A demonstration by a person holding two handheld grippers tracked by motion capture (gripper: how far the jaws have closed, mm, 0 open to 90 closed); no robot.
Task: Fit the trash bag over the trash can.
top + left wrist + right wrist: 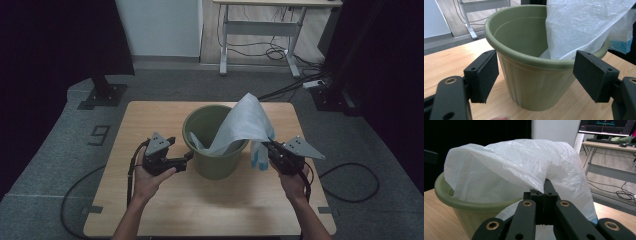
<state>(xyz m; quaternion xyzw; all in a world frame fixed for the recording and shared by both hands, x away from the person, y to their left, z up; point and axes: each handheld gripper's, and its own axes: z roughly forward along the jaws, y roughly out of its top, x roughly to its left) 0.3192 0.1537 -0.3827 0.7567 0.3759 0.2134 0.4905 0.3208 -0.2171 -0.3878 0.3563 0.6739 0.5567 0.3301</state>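
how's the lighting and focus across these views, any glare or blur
High view: dim, dark at both side edges, the wooden table evenly lit, soft but no glare. Left gripper view: brighter, green bucket sharp. Right gripper view: white plastic bag crisp and translucent, black backdrop at left, the monitor behind glows.

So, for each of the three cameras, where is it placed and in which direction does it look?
High view: above the person's side, looking forward and down on the wooden table; both forearms, left gripper and right gripper show.
Left gripper view: on the left gripper, facing the green bucket between its open jaws.
Right gripper view: on the right gripper, whose jaws are shut on the white plastic bag.
All three share the bucket and bag.
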